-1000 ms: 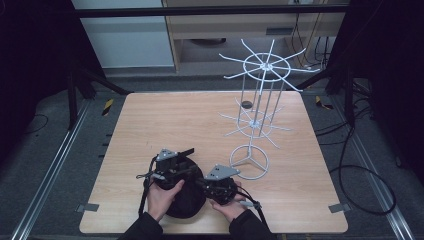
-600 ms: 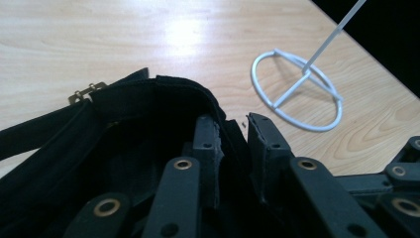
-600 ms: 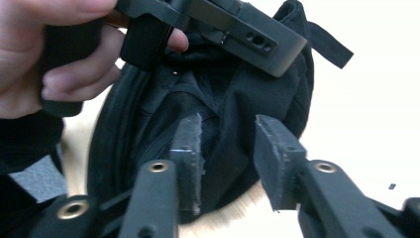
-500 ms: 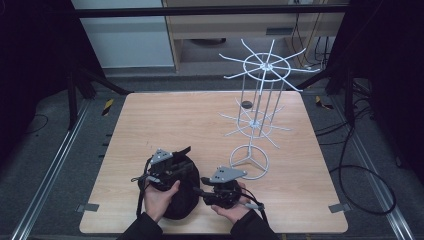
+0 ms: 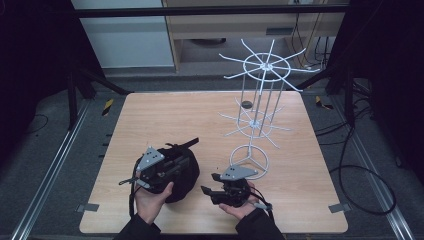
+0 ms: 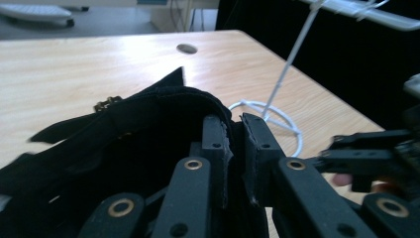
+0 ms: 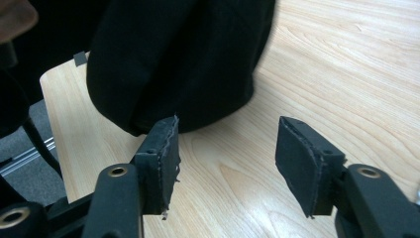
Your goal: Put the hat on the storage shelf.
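Black cap (image 5: 180,172) edge pinched between left gripper (image 6: 233,144) fingers; right gripper (image 7: 225,158) fingers spread, cap just beyond.

No legible text, labels, brands or numbers anywhere in these frames. Only sign-like marks: yellow-and-black hazard tape strips on the floor, one left of the table (image 5: 107,106) and one right of it (image 5: 324,103), neither carrying any lettering.
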A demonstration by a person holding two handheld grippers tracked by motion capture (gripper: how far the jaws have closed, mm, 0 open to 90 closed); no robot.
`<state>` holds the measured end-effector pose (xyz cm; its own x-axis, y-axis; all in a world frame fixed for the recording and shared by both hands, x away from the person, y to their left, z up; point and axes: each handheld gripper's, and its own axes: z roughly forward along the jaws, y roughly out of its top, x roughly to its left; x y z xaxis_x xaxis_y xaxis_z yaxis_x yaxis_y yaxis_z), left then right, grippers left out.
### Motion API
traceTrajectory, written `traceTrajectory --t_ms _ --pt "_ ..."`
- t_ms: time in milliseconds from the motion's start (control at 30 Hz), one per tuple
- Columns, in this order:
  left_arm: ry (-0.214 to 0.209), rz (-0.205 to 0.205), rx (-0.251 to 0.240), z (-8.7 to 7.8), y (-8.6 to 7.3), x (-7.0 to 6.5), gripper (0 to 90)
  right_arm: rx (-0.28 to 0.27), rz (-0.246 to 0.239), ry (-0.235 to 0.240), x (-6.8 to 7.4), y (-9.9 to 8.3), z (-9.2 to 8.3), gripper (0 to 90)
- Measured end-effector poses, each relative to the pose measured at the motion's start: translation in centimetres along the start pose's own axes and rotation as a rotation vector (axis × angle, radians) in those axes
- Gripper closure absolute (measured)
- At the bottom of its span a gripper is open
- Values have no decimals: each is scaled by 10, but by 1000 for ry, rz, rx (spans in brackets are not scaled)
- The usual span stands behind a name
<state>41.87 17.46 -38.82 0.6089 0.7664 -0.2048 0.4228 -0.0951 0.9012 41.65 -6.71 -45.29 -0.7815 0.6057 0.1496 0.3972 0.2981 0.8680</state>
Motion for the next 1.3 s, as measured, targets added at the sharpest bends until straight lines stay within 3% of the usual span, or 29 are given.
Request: traceTrajectory --t_ms 267,400,500,533,567,633,833,967,1133,1300 --pt "-56 25 -24 -5 6 -11 809 -32 20 11 -1 3 4 417" --pt "-83 43 -22 -4 6 -17 810 -45 27 39 -4 3 7 473" --pt "-86 48 -18 -2 5 -18 811 -35 30 61 -6 2 8 734" --pt "-86 48 -18 -2 5 -18 811 -35 30 61 -6 2 8 734" --pt "-89 47 -18 -2 4 -18 811 -24 32 65 -7 2 6 888" --pt "-90 50 -23 -3 5 -18 811 -23 33 69 -7 4 3 897" --pt "-69 78 -66 -11 6 -12 806 -57 -13 11 -9 19 -20 899" --pt "-45 105 -53 -14 -1 -8 802 -31 -83 -39 -3 31 -28 898" --pt "-12 109 -36 -20 -12 3 796 39 -132 -60 8 39 -21 897" --pt "65 99 -2 -31 -31 25 795 82 -174 -64 29 51 1 879"
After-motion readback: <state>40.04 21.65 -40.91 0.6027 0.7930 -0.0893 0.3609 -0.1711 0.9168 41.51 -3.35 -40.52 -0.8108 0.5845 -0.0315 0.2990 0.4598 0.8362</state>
